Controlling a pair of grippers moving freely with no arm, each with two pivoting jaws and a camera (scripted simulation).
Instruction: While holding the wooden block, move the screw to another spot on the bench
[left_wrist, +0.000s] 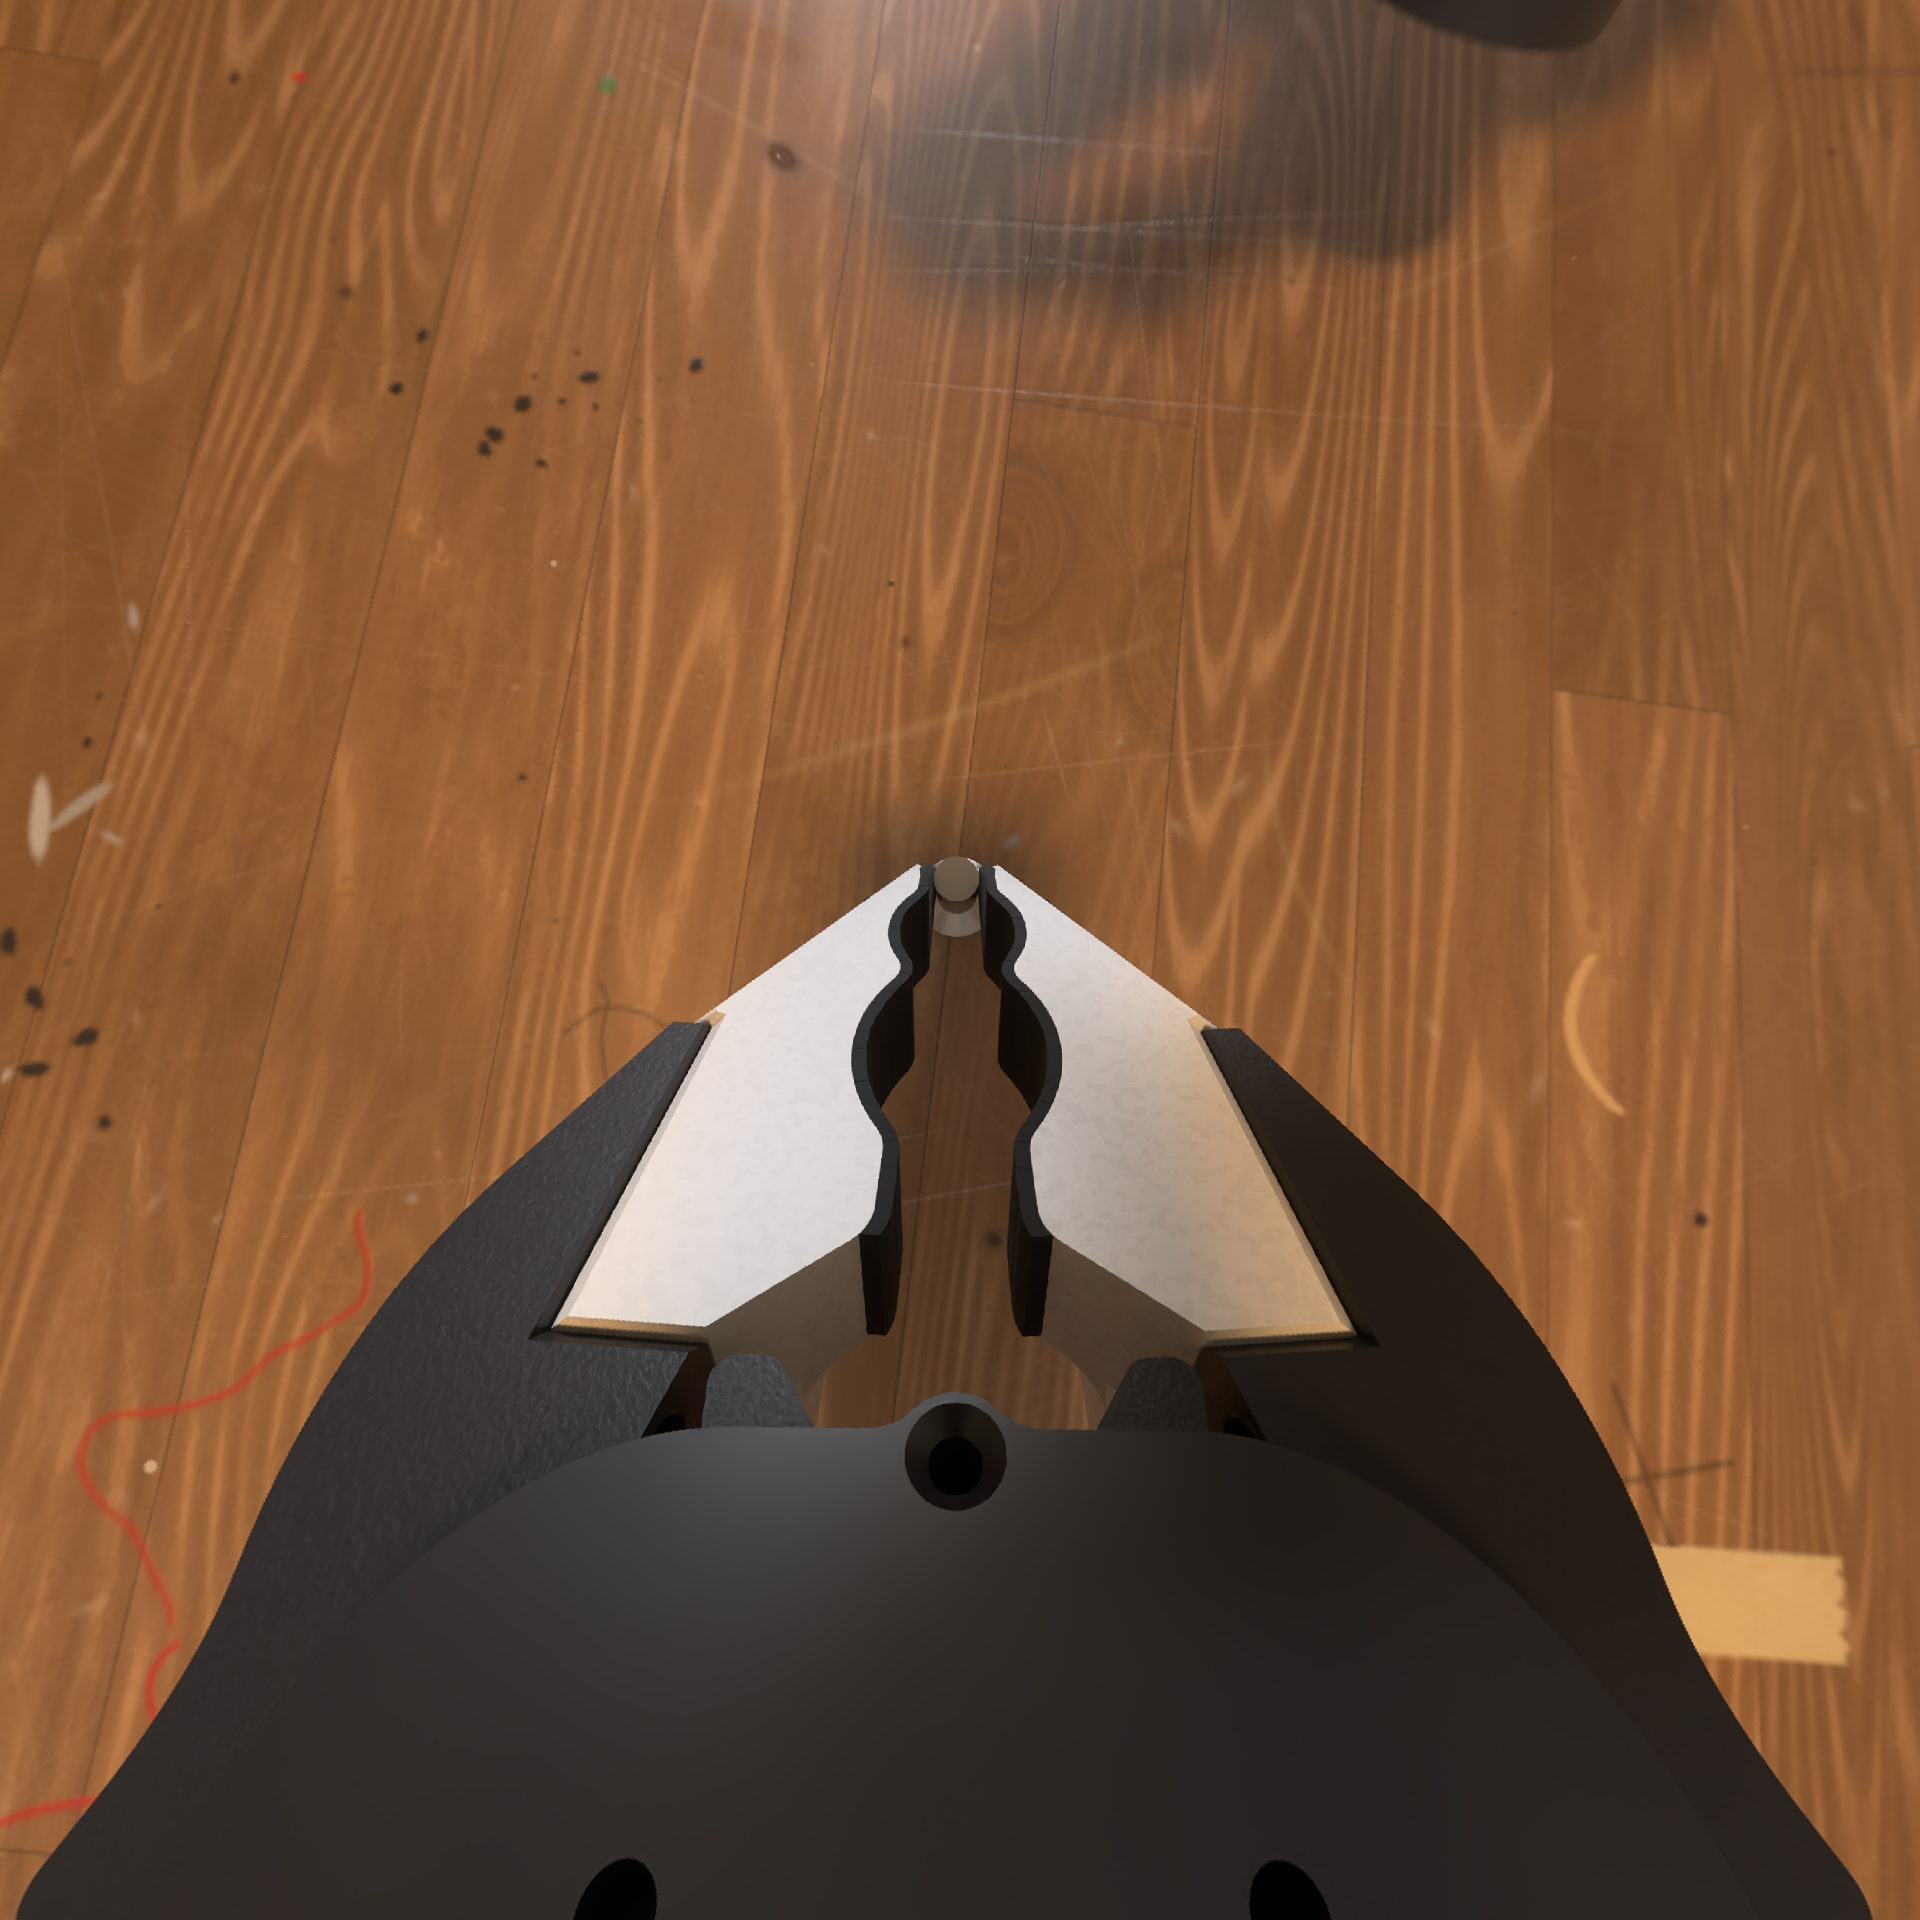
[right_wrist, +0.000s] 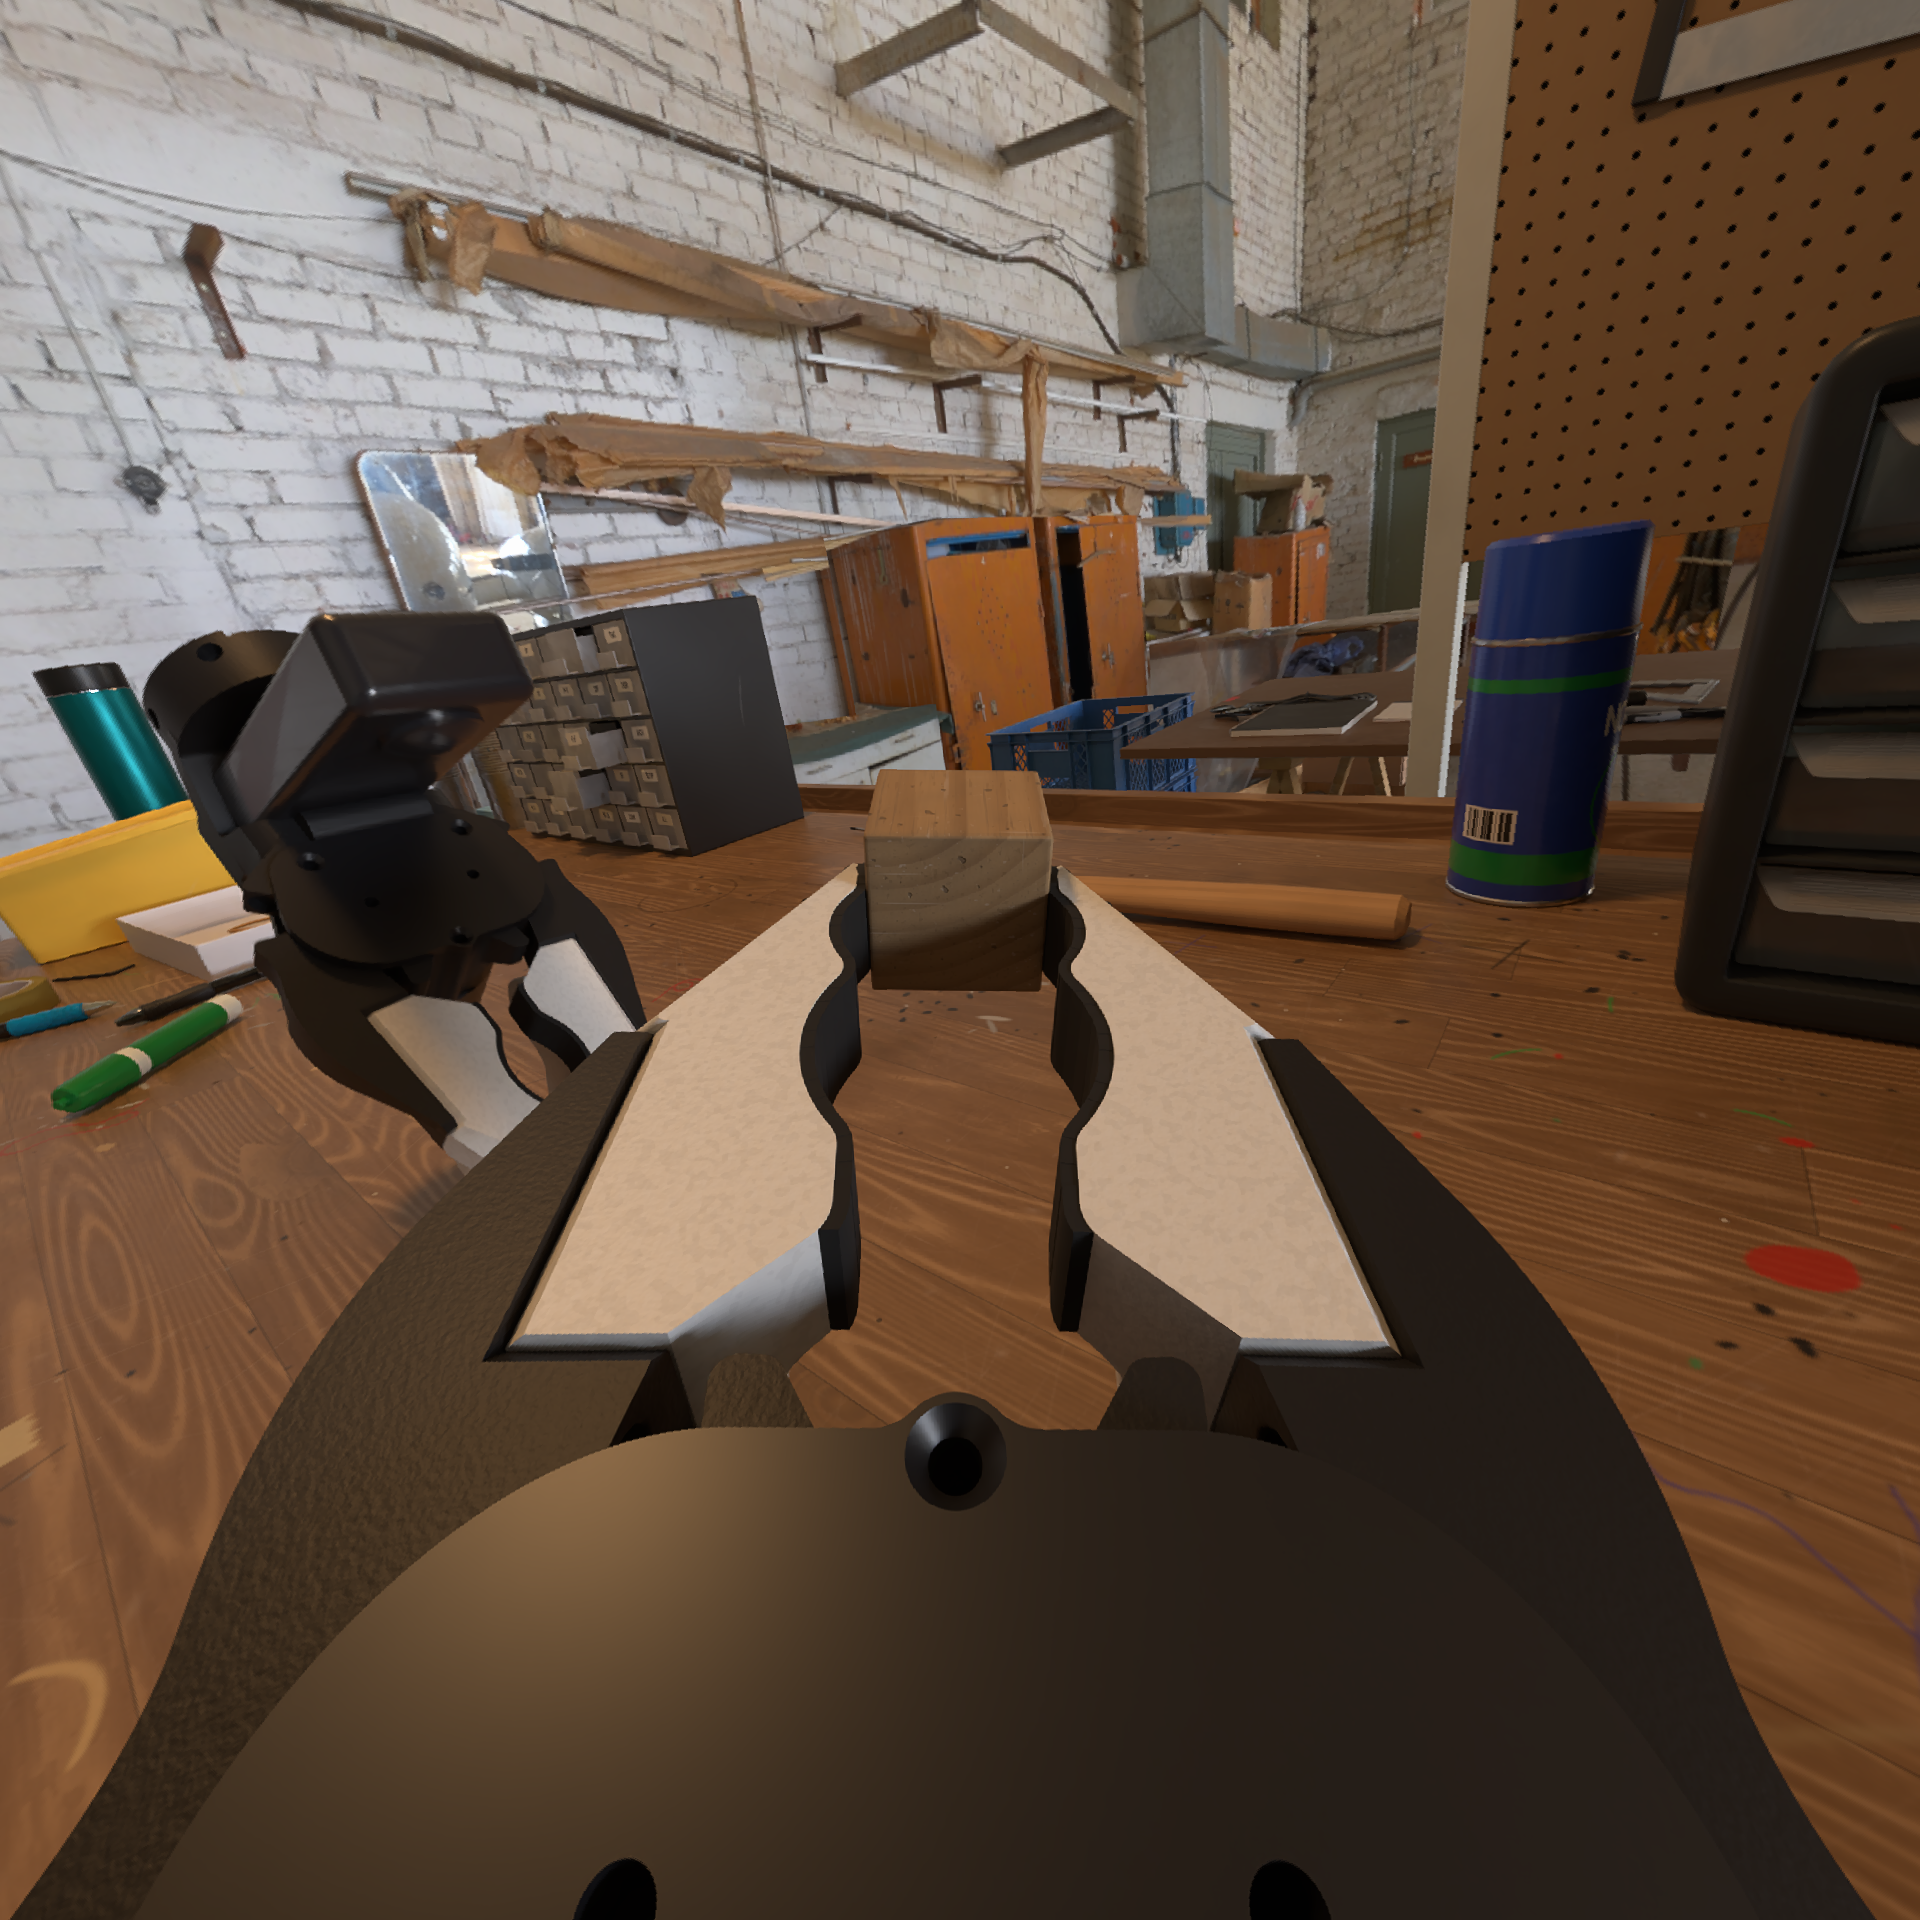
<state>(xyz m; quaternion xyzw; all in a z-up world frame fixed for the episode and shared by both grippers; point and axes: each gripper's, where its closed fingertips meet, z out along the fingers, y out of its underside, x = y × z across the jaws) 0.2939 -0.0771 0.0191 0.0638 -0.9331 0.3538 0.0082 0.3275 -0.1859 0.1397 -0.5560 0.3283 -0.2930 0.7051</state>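
In the left wrist view my left gripper (left_wrist: 955, 883) points down at the wooden bench (left_wrist: 623, 623) and is shut on a small grey screw (left_wrist: 955, 896), seen head-on between the fingertips, close above the bench with a small shadow under it. In the right wrist view my right gripper (right_wrist: 957, 894) is shut on a light wooden block (right_wrist: 957, 878), held above the bench (right_wrist: 1455, 1091). The left gripper's body (right_wrist: 384, 852) shows at the left of that view, tilted down; its tips are hidden behind my right finger.
A wooden dowel (right_wrist: 1247, 904), a blue can (right_wrist: 1548, 717) and a dark drawer unit (right_wrist: 1829, 707) stand at the right. A yellow tray (right_wrist: 94, 883), a teal flask (right_wrist: 109, 738), a green marker (right_wrist: 145, 1055) and pens lie at the left. A tan tape strip (left_wrist: 1756, 1621) lies on the bench.
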